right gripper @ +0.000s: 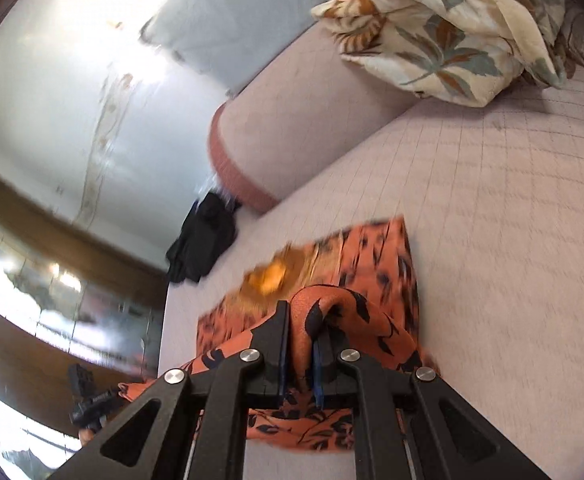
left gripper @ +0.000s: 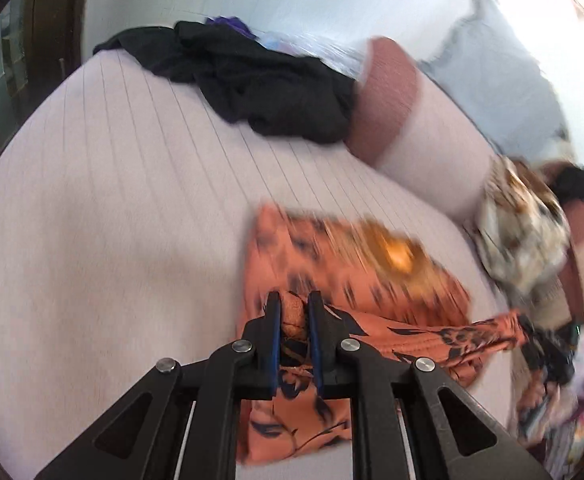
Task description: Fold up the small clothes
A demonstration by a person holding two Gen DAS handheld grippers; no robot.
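Now, from left to right: the left gripper [left gripper: 294,312] has its jaws pinched tight on a bunched edge of an orange cloth [left gripper: 372,280] with dark leaf print. The cloth spreads away from those jaws, far and to the right, over a pale striped bed [left gripper: 112,200]. Its near edge runs rightward as a raised band to the right gripper [right gripper: 306,320], whose jaws are likewise clamped on a fold of the same cloth. So the held edge lies left to right between both grippers, with the rest of the cloth flat on the bed beyond them. Each gripper holds one end, neither nearer. Any fold would likely carry this edge toward the far side. A black garment [left gripper: 252,80] lies far left; a floral cloth [right gripper: 444,28] far right.
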